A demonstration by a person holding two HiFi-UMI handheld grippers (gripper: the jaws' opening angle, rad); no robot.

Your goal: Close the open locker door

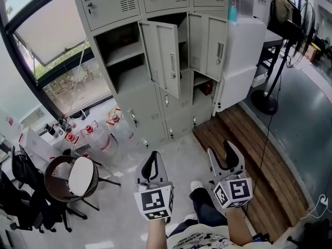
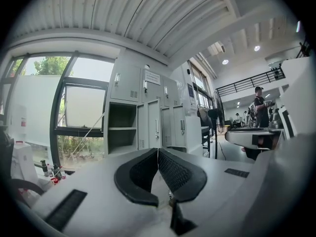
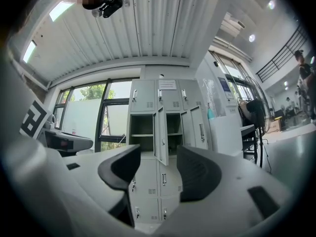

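Carrying left gripper (image 2: 158, 152) pinched together on nothing, right gripper (image 3: 158, 157) spread wide, empty. Facing the open locker door (image 1: 167, 56), swung outward from the lockers (image 1: 119, 4), well apart from both. Expecting thin sheet steel: light, stiff, swinging freely, likely clanging. Favouring pushing flat panel near handle (image 1: 173, 64) edge.

No legible text, seemingly.

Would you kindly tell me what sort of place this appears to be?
Likely the locker corner of a workshop or industrial hall: a bank of grey metal lockers, a corrugated metal ceiling and a pedestal fan.
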